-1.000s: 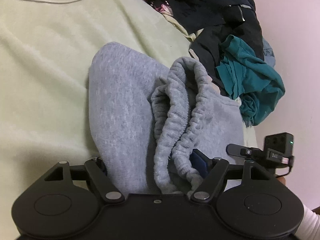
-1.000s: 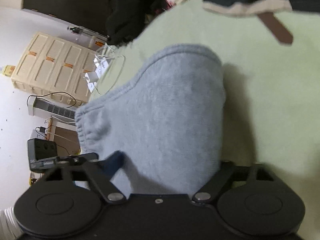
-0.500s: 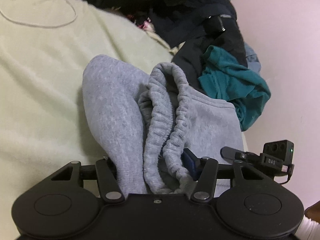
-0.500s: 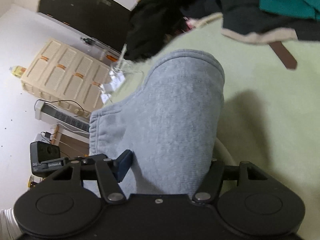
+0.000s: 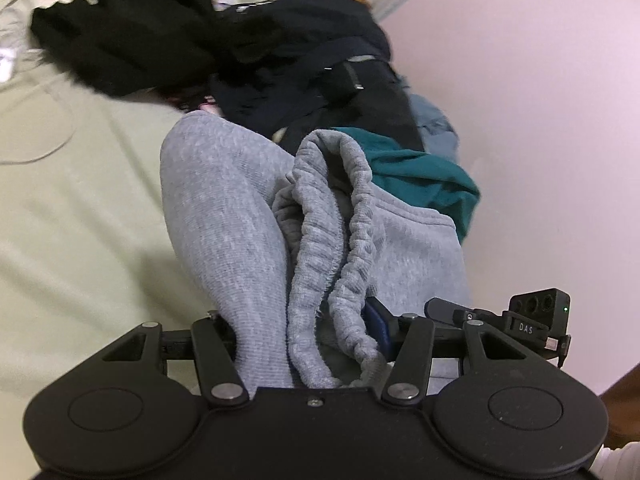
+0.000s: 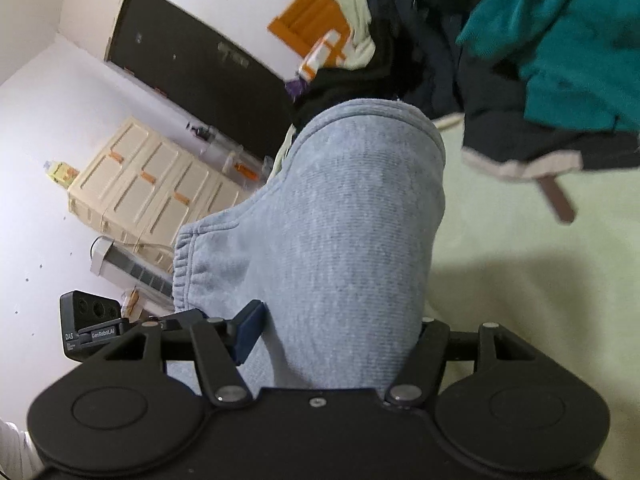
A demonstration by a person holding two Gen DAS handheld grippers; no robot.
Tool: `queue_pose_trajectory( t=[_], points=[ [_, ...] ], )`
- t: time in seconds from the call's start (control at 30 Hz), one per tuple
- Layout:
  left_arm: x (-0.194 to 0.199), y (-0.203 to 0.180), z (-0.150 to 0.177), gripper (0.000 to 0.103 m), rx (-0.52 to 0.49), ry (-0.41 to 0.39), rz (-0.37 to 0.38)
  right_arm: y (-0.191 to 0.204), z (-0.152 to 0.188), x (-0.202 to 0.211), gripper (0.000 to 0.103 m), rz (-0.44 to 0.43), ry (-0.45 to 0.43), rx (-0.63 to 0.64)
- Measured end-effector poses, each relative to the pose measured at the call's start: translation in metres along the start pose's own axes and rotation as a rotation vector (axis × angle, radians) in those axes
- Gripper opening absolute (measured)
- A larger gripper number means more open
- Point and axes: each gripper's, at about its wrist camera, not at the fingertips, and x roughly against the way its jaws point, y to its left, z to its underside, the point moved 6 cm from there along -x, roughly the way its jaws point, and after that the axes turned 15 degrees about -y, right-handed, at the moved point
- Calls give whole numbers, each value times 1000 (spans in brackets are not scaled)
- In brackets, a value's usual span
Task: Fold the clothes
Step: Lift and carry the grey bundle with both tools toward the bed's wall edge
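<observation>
Both jaw pairs are pinching one grey sweatpants [image 5: 224,216]: left gripper [image 5: 304,330] clamping bunched waistband, right gripper [image 6: 340,336] clamping one leg; one teal garment [image 5: 420,176] lying beyond.

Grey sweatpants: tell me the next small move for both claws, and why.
Probably carry the grey sweatpants over the bare green bedsheet and lay them flat. The left claw is clamped on the bunched waistband, the right claw on the other end, and the fabric hangs between them beside the dark clothes pile.
</observation>
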Motion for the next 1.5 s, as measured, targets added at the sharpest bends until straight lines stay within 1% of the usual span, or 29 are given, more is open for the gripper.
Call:
queue_pose_trajectory(
  t=[0.03,0.1,0.23,0.3,0.33,0.4,0.47,0.5,0.53,0.57,0.6,0.63,0.7,0.73,0.77,0.9,0.97,1.0,1.07,1.13,1.2,1.33,1.47,1.5],
  points=[
    [-2,-2,0,58,-4,2,3,-3,-4,9,64,11,-17,4],
    [-15,-18,1,58,-29,17,30,-9,-11,28,63,35,-51,7],
    [-45,-58,9,58,-80,55,94,-25,-20,70,63,86,-120,-4],
    [-67,-88,18,58,-114,83,145,-35,-25,102,63,127,-171,-14],
    [-74,-97,21,58,-119,93,160,-40,-27,118,63,146,-196,-18],
    [-99,-129,35,58,-140,130,215,-51,-29,156,63,197,-258,-23],
    [-115,-153,47,58,-166,159,258,-62,-29,188,63,237,-313,-36],
    [-125,-167,55,58,-180,177,280,-71,-27,212,63,267,-354,-43],
    [-135,-182,64,58,-195,196,304,-74,-25,216,63,276,-363,-45],
    [-154,-207,79,58,-221,230,343,-82,-22,235,63,305,-396,-53],
    [-162,-217,86,58,-233,241,355,-91,-18,254,63,333,-429,-65],
    [-170,-227,92,58,-245,254,369,-95,-17,264,63,347,-445,-72],
    [-200,-267,119,58,-291,311,438,-111,-10,295,63,392,-500,-98],
    [-203,-270,122,58,-296,316,445,-119,-6,311,63,415,-528,-111],
    [-218,-292,139,58,-321,346,482,-127,-1,328,63,441,-555,-123],
    [-254,-342,183,58,-390,420,553,-163,21,388,63,555,-659,-185],
    [-276,-366,206,58,-415,464,591,-173,29,401,63,580,-690,-207],
    [-290,-382,223,58,-442,493,620,-180,34,409,63,596,-712,-220],
    [-300,-394,236,59,-460,513,642,-194,46,423,63,626,-751,-247],
    [-327,-414,262,59,-483,556,661,-209,59,435,63,655,-786,-277],
    [-342,-421,276,58,-492,579,655,-227,69,440,63,686,-813,-306],
    [-383,-437,305,58,-540,621,660,-256,82,443,63,706,-850,-362],
    [-410,-440,316,57,-587,630,663,-283,93,433,63,684,-900,-426],
    [-414,-440,318,56,-597,633,661,-291,95,431,63,692,-894,-423]
  ],
)
